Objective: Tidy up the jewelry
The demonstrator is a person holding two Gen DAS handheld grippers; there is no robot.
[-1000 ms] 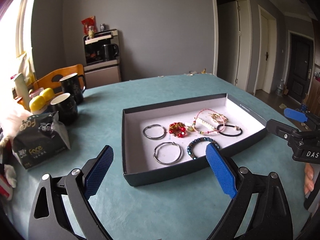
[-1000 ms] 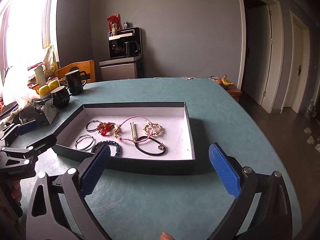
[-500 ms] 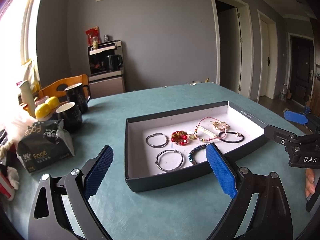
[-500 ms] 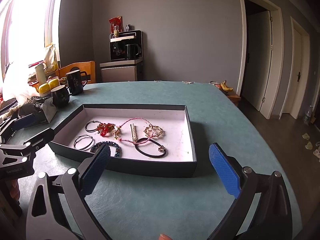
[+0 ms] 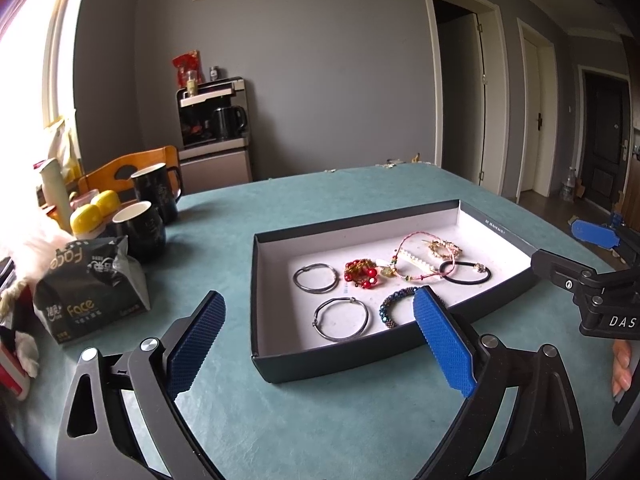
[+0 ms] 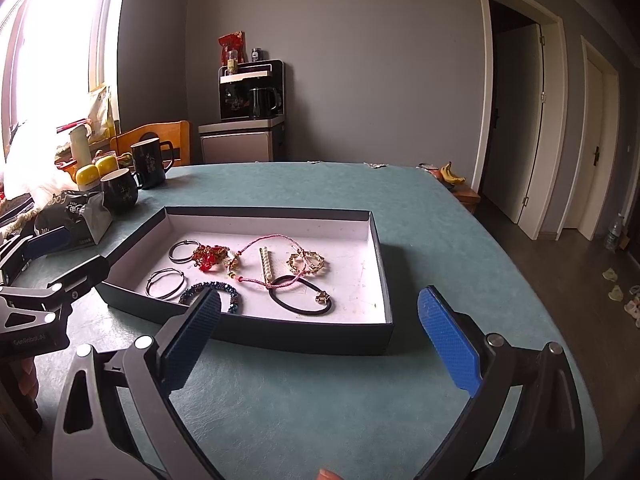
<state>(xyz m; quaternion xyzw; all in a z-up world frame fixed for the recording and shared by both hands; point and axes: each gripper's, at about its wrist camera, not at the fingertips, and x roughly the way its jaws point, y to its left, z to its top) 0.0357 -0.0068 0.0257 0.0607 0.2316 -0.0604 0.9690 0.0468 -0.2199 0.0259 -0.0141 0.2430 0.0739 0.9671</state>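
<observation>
Both the left tongs (image 5: pixel 316 344) and right tongs (image 6: pixel 318 330) gape empty short of the tray (image 6: pixel 304 338). Inside it, the pink cord (image 6: pixel 276 258) seems tangled across neighbours — lifting one could drag others.

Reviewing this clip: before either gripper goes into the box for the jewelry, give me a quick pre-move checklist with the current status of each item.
1. Left gripper open and empty: ok.
2. Right gripper open and empty: ok.
3. Box lies flat on the table, open on top: ok.
4. Silver bangles lie apart from other pieces: ok.
5. Pink cord free of the black hair tie: not ok, it overlaps it.
6. Where the sorted pieces go: cannot tell.
</observation>
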